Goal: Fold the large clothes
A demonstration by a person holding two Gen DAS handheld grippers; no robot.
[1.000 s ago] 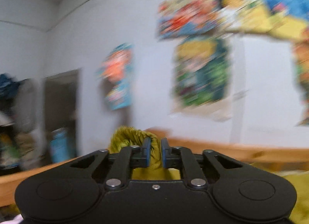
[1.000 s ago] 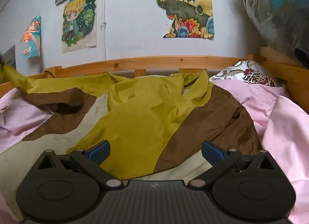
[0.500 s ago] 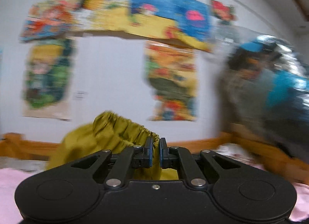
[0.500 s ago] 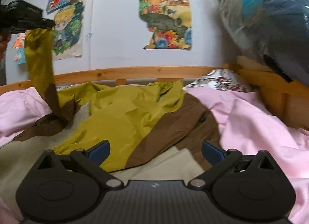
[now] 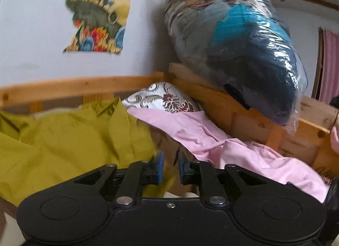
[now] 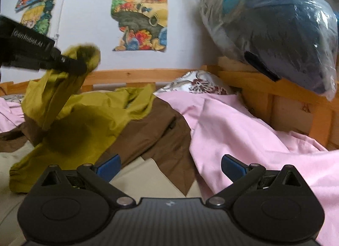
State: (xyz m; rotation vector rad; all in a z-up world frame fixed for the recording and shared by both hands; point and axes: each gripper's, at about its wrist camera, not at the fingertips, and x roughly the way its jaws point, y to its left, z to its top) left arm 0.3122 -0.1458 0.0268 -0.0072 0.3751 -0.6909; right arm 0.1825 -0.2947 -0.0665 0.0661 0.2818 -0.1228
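Right wrist view: pink sheet (image 6: 243,127) over wooden-railed bed (image 6: 135,74)
Wall: posters (image 6: 139,17)
Left gripper (image 5: 168,168): opening, jacket (image 5: 63,140) sleeve between
Right gripper (image 6: 169,166): apart, empty

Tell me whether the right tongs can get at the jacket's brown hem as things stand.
Probably yes. The right tongs stand open and empty, and the brown hem lies just ahead, nothing over it. The left tongs, opening around the sleeve, are off to the side.

I see a white wall (image 6: 89,40) with bright cartoon posters (image 6: 141,17) stuck on it. A wooden bed frame (image 6: 135,75) runs along it. A big plastic bag (image 5: 239,49) of bedding sits on the frame's corner.
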